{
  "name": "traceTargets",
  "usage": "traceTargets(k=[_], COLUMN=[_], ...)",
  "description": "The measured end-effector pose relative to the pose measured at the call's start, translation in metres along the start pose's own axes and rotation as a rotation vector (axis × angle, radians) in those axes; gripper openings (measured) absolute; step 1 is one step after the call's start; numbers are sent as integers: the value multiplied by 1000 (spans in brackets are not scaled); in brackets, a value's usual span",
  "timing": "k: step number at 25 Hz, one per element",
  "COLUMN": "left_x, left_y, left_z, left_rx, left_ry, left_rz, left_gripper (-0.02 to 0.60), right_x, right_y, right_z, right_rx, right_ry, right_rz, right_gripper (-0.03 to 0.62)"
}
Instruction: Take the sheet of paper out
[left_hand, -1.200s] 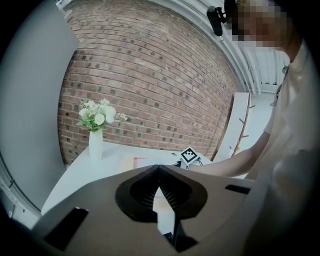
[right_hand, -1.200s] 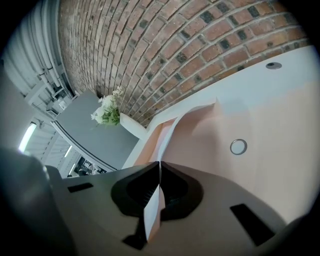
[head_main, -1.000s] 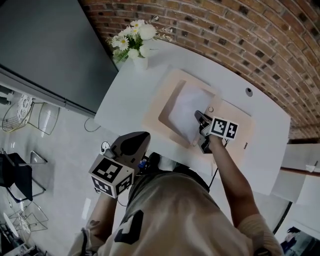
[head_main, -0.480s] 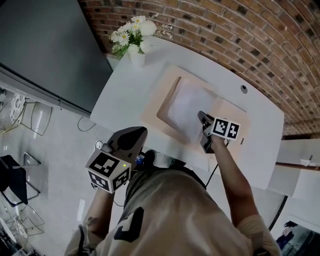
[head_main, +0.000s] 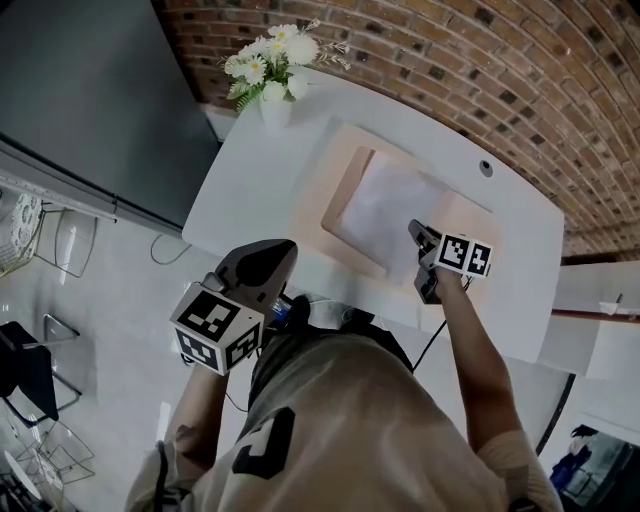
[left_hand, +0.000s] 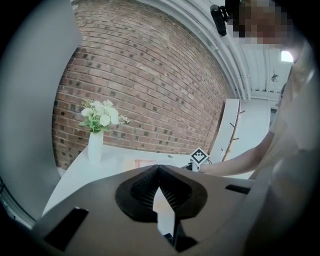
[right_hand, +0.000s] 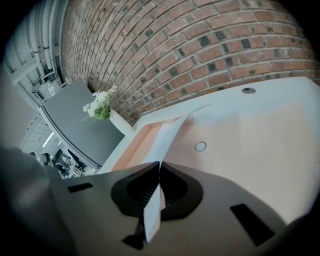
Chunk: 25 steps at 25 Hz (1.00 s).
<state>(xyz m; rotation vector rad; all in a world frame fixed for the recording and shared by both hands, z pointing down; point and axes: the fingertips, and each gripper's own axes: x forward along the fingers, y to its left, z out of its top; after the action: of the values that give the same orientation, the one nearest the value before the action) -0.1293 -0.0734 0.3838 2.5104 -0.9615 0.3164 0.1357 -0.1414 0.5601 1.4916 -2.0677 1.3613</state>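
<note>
Rough brick wall (head_main: 450, 60), smooth rectangular paper sheet (head_main: 385, 205)

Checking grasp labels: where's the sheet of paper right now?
Head view, centre of the white table: the sheet of paper spans the peach tray's recess, its near right edge pinched in the right gripper.
</note>
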Motion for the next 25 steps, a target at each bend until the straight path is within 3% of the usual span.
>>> traceTargets(k=[13,19,25], left_x=[-7,4,20], left_y=[-3,-31,-70], left_z=[-8,-5,-9], left_rx=[16,18,23], left_ry=[19,27,40], left_rz=[-26,-14,-7], left_gripper=[14,14,14], right_x=[-21,-24,-32], right_y=[7,3,-1], right_z=[-10,-10,-12], right_rx=[-35,-25,47], right_ry=[-35,-26,-27], right_rz=[-13,41,148], right_gripper=[25,25,25])
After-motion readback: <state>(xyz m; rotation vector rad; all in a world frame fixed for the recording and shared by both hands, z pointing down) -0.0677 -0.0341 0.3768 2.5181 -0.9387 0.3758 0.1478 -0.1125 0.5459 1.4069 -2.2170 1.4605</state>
